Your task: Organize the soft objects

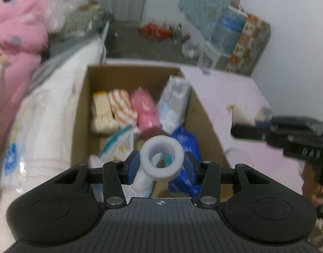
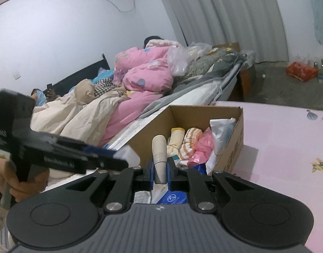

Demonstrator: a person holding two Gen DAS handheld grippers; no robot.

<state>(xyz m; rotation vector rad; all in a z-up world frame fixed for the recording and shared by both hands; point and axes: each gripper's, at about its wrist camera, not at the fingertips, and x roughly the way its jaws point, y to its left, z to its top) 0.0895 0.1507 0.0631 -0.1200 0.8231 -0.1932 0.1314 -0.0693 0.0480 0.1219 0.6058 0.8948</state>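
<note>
My left gripper (image 1: 161, 164) is shut on a white roll of tape (image 1: 161, 159) and holds it above the near end of an open cardboard box (image 1: 82, 105). The box holds rolled cream, orange-striped and pink cloths (image 1: 143, 109), white packets and a blue bag (image 1: 185, 145). My right gripper (image 2: 160, 172) is shut on a flat beige soft piece (image 2: 159, 149) standing upright between its blue pads, just short of the box (image 2: 238, 135). The right gripper also shows at the right edge of the left wrist view (image 1: 245, 119).
The box sits on a pink sheet (image 1: 241, 97) beside a bed piled with pink and cream quilts (image 2: 144, 78). Bags and bottles (image 1: 159, 30) lie on the grey floor beyond. A patterned box (image 1: 249, 42) stands by the wall.
</note>
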